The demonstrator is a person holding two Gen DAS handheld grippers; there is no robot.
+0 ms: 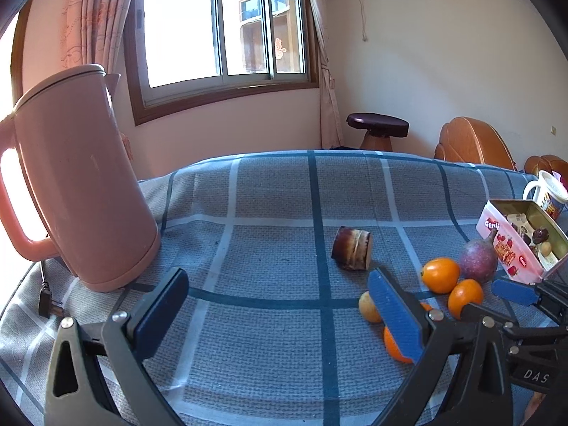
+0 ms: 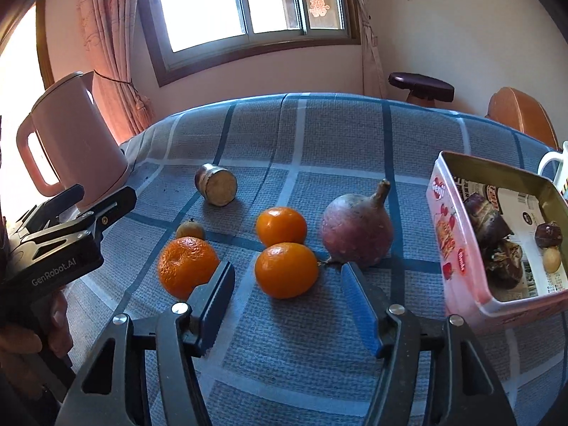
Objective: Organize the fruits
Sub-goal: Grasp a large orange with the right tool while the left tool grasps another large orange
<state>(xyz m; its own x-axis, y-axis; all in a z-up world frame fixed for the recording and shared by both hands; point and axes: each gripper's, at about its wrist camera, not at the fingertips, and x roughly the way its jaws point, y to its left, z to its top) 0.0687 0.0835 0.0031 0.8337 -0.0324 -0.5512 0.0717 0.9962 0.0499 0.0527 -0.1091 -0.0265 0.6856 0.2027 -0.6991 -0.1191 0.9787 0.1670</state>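
Note:
Three oranges lie on the blue checked cloth [image 2: 319, 135]: one [image 2: 188, 266] at the left, one [image 2: 281, 226] further back, one [image 2: 285, 269] nearest. My right gripper [image 2: 287, 280] is open, the nearest orange lying between its fingertips with both pads clear of it. A purple round fruit with a stem [image 2: 356, 230] sits to the right, a small yellow fruit [image 2: 190, 230] behind the left orange, and a cut brown stalk piece [image 2: 216, 184] further back. My left gripper [image 1: 277, 280] is open and holds nothing; its right finger hides part of an orange [image 1: 394, 348].
A pink open tin [image 2: 497, 234] holding dark pieces and a small yellow fruit stands at the right, a white mug [image 1: 546, 191] behind it. A pink kettle [image 1: 78, 184] stands at the left with its plug [image 1: 48, 301] on the cloth. Stool and chairs stand beyond the table.

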